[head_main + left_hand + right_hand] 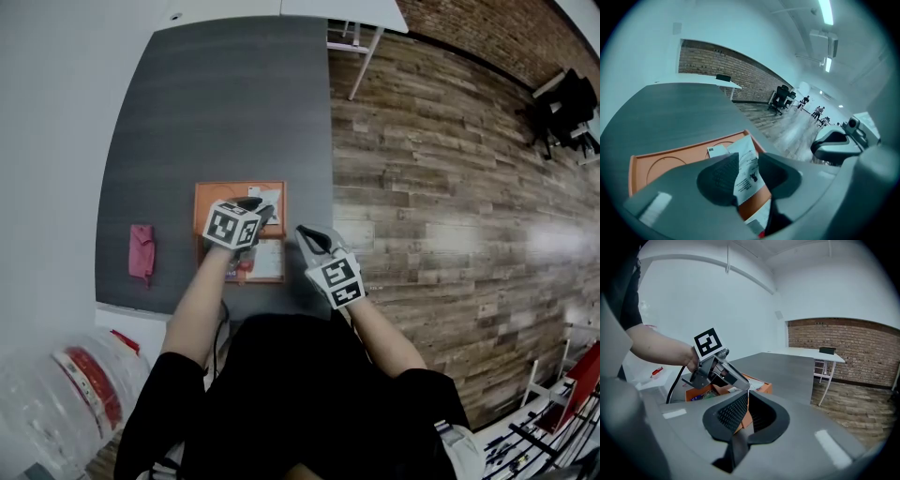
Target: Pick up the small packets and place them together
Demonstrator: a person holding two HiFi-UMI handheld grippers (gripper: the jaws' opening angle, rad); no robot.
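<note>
Orange tray (208, 193) sits on the grey tabletop (216, 112), mid-frame in the head view. My left tool (257, 206) hangs over it, pinching a white printed packet (746, 174) that stands up between its pads. More packets (267, 262) lie at the tray's lower end. My right tool (309, 236), pressed together and empty, hovers just right of the tray.

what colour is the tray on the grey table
Orange. The tray shows best in the left gripper view.
</note>
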